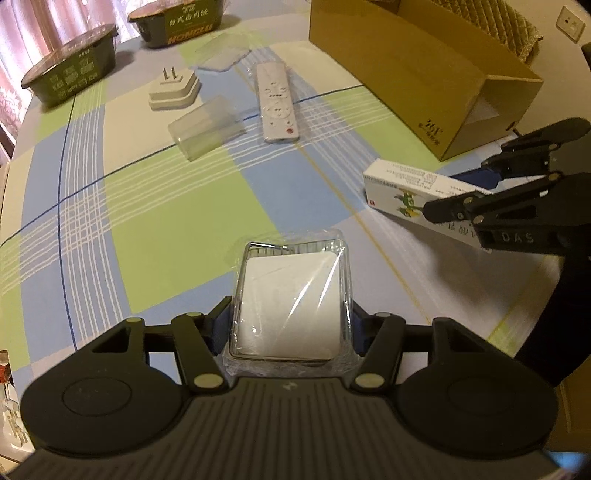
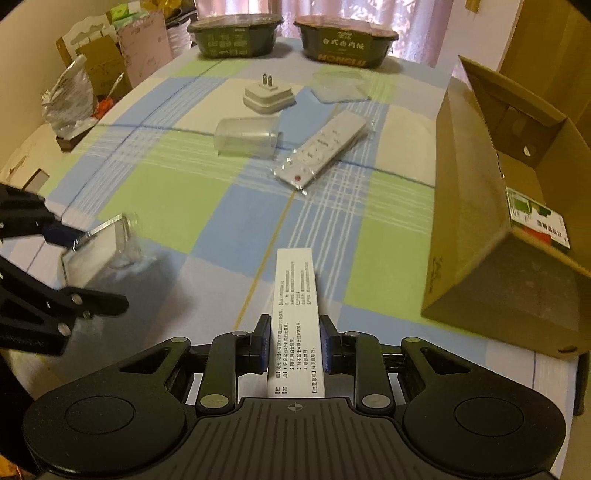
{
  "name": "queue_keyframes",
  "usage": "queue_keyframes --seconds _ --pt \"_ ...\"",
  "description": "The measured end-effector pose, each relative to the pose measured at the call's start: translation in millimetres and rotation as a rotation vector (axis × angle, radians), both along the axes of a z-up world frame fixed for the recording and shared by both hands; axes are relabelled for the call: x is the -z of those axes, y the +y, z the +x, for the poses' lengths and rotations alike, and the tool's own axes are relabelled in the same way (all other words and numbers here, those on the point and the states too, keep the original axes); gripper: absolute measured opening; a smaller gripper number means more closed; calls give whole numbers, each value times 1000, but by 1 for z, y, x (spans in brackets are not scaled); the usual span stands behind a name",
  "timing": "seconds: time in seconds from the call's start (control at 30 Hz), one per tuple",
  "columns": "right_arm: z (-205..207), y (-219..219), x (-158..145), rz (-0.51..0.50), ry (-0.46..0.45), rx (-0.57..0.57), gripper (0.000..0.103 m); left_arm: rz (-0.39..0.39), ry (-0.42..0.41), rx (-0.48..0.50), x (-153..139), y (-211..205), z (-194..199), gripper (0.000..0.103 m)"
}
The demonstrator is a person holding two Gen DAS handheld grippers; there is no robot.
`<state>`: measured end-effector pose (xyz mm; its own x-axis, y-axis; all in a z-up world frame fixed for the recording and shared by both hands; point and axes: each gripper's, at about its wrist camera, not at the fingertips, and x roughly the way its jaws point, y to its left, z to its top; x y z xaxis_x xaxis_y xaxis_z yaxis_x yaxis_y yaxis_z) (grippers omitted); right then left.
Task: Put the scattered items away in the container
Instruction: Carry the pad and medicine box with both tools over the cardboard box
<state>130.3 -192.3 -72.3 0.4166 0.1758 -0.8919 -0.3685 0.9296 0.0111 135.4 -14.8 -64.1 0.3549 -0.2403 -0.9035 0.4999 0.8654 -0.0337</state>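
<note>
We're looking at a surface [image 1: 177, 221] covered with a blue, green and cream checked cloth, pink curtains behind it. The landmark here is the cardboard box [image 1: 413, 70], lying on its side along the right edge with its open mouth facing us; in the right wrist view a green and white packet [image 2: 537, 219] already sits inside it.

Our left claw [image 1: 291, 325] is clamped on a white square thing sealed in a clear plastic pack [image 1: 290, 295], held up over the cloth well to the left of the box. Our right claw [image 2: 295, 343] is closed on a long white carton [image 2: 297, 317] with printed text, gripped near one end and pointing forward, just left of the box mouth. From the left view that carton [image 1: 417, 188] hangs close to the box's near corner.

Still loose on the cloth, all left of the box:
- a white remote [image 1: 276, 101] in a thin clear sleeve, nearest the box
- a clear plastic cover [image 1: 207, 127] on its side, just beyond the remote
- a white plug adapter [image 1: 173, 90] with its prongs up, behind the cover
- a flat clear lid [image 1: 221, 51] farther back

Two dark green food tubs [image 2: 236, 35] stand at the far edge, well away from the box.
</note>
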Motion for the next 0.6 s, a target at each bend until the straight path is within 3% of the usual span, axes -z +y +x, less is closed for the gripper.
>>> queue_keyframes --seconds 0.2,0.23,0.27,0.3,0.5,0.53,0.57,0.6 --pt "-1 0 17 -27 28 -22 31 -1 7 -2 -2 -4 -6 56" --pt "0 1 18 -23 25 -25 37 -1 10 -2 -1 -5 -7 56" --pt "0 2 19 -23 16 -25 60 -2 14 -3 -1 -5 -8 56" --pt "1 2 20 -17 8 -29 71 -2 17 -4 0 -5 -9 56" --pt "7 9 35 -40 25 -53 69 -13 28 -12 5 -5 -10 56" --pt "8 8 37 -46 32 -53 59 -15 29 -12 6 -4 -10 56" --pt "7 7 38 -46 39 -52 29 -19 29 -12 6 -4 -11 56" --pt "7 5 38 -45 39 -44 29 -21 30 -12 7 -4 -11 56"
